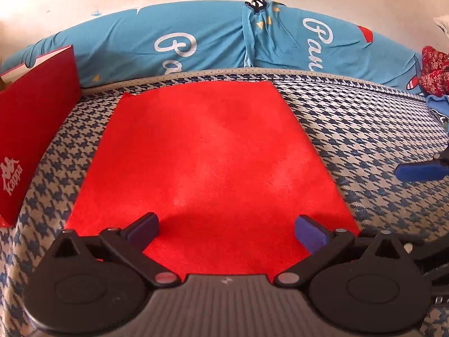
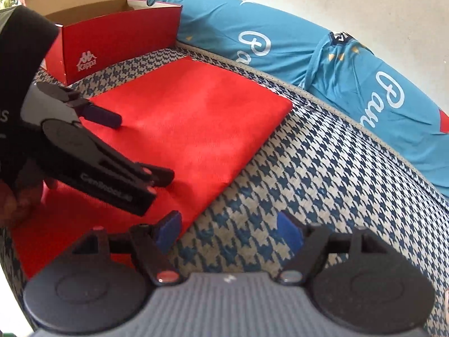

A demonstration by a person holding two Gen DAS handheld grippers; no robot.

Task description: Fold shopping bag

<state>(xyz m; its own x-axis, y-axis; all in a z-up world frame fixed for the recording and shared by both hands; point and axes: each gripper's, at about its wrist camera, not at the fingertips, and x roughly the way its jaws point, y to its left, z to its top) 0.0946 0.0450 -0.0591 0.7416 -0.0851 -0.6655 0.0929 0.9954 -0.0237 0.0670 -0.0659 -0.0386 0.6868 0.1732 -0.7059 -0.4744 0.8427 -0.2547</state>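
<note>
The red bag (image 1: 207,165) lies flat on the houndstooth bed (image 1: 364,129). The left hand-held gripper (image 1: 226,231) hovers over its near edge, fingers apart, holding nothing. The right hand-held gripper (image 2: 228,230), also spread and empty, sits just beside the bag's right edge. A red box (image 2: 120,39) stands beyond.

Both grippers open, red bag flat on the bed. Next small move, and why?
Probably lower the left gripper and close it on the near edge of the red bag. Its jaws are open and empty over that edge, and the bag lies flat. The right gripper is open over the houndstooth cover beside the bag's right edge.
</note>
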